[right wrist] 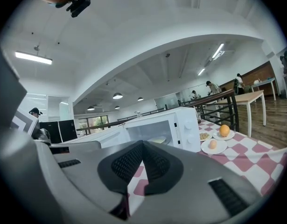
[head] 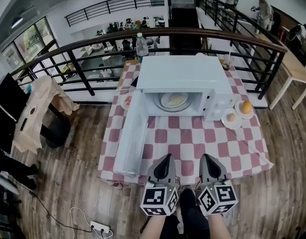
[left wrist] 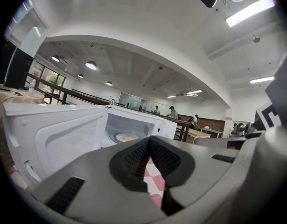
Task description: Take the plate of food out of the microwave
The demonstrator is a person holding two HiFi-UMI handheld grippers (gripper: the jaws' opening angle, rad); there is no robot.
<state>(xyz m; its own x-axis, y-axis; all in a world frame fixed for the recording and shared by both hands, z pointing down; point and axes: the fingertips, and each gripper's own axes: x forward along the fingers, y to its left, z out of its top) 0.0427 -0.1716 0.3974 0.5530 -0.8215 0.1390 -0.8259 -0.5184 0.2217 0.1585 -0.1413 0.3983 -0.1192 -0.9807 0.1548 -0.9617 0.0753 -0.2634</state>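
A white microwave (head: 185, 78) stands on the red-and-white checked table (head: 192, 138), its door (head: 131, 138) swung wide open to the left. Inside, a plate of yellowish food (head: 173, 100) rests on the turntable; it also shows in the left gripper view as the plate (left wrist: 126, 137) and faintly in the right gripper view as the plate (right wrist: 157, 140). My left gripper (head: 166, 158) and right gripper (head: 206, 158) hover side by side over the table's near edge, well short of the microwave. Both are shut with nothing between their fingers.
Right of the microwave sit two small plates, one with an egg (head: 231, 118), one with an orange (head: 247, 107). Another plate (head: 126, 101) lies behind the open door. A water bottle (head: 141, 45) and a cup (head: 226, 62) stand behind the microwave, before a railing (head: 93, 44).
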